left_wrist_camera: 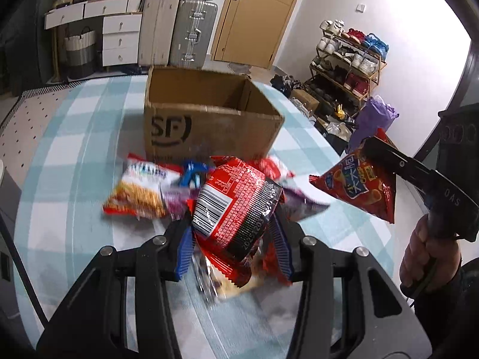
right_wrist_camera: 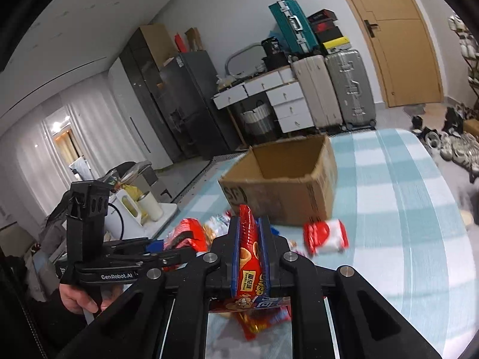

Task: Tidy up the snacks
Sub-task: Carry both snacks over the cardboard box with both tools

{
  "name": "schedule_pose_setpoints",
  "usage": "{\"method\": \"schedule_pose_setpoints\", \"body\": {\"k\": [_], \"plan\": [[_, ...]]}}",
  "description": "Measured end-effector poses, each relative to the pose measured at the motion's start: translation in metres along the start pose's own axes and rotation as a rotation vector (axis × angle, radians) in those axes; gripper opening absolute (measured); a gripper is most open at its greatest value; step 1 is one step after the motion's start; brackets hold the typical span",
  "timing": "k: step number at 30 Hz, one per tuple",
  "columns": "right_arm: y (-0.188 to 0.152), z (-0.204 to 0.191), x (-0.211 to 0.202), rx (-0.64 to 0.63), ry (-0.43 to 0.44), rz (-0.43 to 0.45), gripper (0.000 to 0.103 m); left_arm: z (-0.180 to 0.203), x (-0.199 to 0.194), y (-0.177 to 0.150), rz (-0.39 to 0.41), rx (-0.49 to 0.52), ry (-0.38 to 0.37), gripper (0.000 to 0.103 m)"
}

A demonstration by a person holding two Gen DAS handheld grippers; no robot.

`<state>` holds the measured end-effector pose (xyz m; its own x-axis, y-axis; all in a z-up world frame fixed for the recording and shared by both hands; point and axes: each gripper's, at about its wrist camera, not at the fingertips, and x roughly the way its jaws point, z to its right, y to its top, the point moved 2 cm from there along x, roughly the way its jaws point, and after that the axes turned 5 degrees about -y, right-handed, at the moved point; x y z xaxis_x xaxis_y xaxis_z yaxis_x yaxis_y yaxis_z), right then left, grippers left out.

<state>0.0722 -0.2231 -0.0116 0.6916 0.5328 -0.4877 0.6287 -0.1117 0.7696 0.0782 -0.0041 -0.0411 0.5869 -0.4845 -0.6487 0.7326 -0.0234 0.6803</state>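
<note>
An open cardboard box [left_wrist_camera: 209, 119] marked SF stands on the checked tablecloth; it also shows in the right wrist view [right_wrist_camera: 284, 185]. My left gripper [left_wrist_camera: 233, 230] is shut on a red and black snack bag [left_wrist_camera: 236, 206] with a barcode, held above the table in front of the box. My right gripper [right_wrist_camera: 250, 239] is shut on a red cone-snack bag [right_wrist_camera: 250, 257], which also shows in the left wrist view [left_wrist_camera: 359, 188] at the right, lifted beside the box. Several loose snack bags [left_wrist_camera: 140, 194] lie in front of the box.
A red and white packet [right_wrist_camera: 326, 236] lies right of the box front. The table edge [left_wrist_camera: 335, 149] falls off at the right towards a shoe rack [left_wrist_camera: 347, 62]. Suitcases [left_wrist_camera: 191, 33] and white drawers [left_wrist_camera: 119, 36] stand behind the table.
</note>
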Motion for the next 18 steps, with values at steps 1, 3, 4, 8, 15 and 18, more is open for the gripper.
{"method": "schedule_pose_setpoints", "body": {"k": [1, 3, 4, 8, 15, 18], "plan": [[0.007, -0.002, 0.002, -0.004, 0.004, 0.004, 0.011, 0.000, -0.001, 0.006, 0.002, 0.000, -0.003, 0.043], [0.020, -0.006, 0.008, -0.018, 0.010, 0.010, 0.011, -0.003, -0.001, 0.020, 0.006, -0.005, -0.003, 0.043], [0.027, -0.008, 0.011, -0.025, 0.015, 0.011, 0.011, -0.003, -0.001, 0.026, 0.007, -0.004, -0.003, 0.043], [0.053, -0.014, 0.027, -0.040, 0.029, 0.018, 0.011, -0.008, -0.001, 0.055, 0.015, -0.003, 0.000, 0.043], [0.093, -0.016, 0.061, -0.039, 0.060, 0.018, 0.011, -0.016, 0.012, 0.107, 0.013, -0.001, 0.006, 0.043], [0.107, -0.015, 0.075, -0.034, 0.068, 0.018, 0.011, -0.022, 0.022, 0.128, 0.006, -0.005, 0.008, 0.043]]}}
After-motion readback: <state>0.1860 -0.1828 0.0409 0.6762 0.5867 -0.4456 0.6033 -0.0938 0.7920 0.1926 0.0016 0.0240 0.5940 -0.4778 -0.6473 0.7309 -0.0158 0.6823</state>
